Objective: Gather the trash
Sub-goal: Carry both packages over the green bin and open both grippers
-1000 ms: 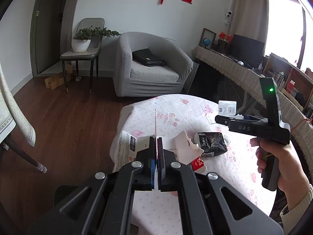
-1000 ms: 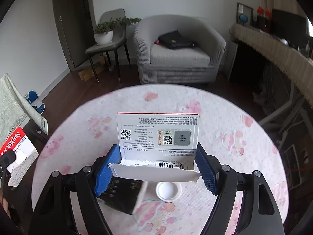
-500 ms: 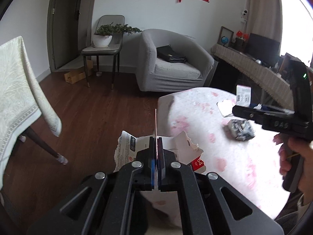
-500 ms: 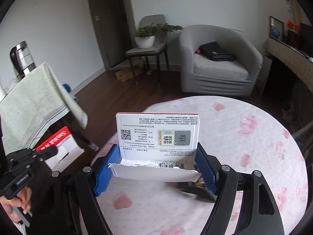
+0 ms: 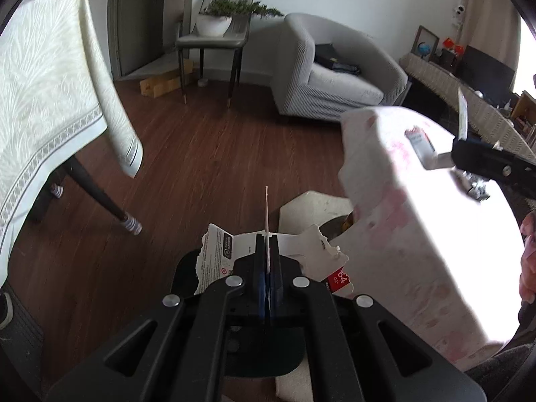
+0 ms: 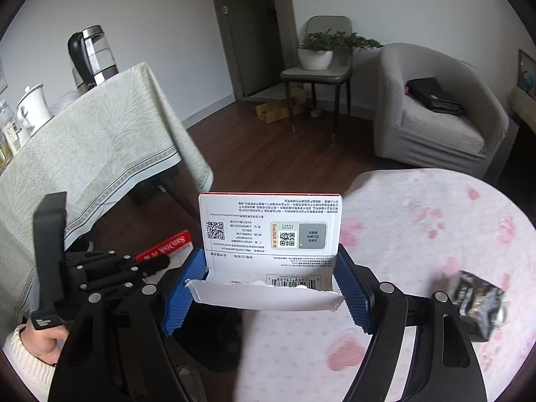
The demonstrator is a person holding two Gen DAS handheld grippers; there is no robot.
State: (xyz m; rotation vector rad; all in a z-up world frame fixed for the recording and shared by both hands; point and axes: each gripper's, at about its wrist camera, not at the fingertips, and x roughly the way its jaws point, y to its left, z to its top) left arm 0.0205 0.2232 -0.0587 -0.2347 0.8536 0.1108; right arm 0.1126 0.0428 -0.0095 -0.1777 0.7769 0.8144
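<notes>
My left gripper is shut on a torn red and white packaging card, held out over the wooden floor beside the round table. The same gripper and its red card show at the left of the right wrist view. My right gripper is shut on a white packaging card with QR codes, which stands upright between the blue pads. A crumpled dark wrapper lies on the pink-flowered tablecloth. Just past my left fingertips is a white-rimmed container with a dark inside, partly hidden by the table.
A table with a pale green cloth carries a kettle at the left. A grey armchair holds a black bag. A chair with a potted plant stands by the door. Cardboard lies on the floor.
Both grippers have swung left, off the round table's top toward its edge and the floor. The left one has also sunk. Both keep their hold on the cards.
</notes>
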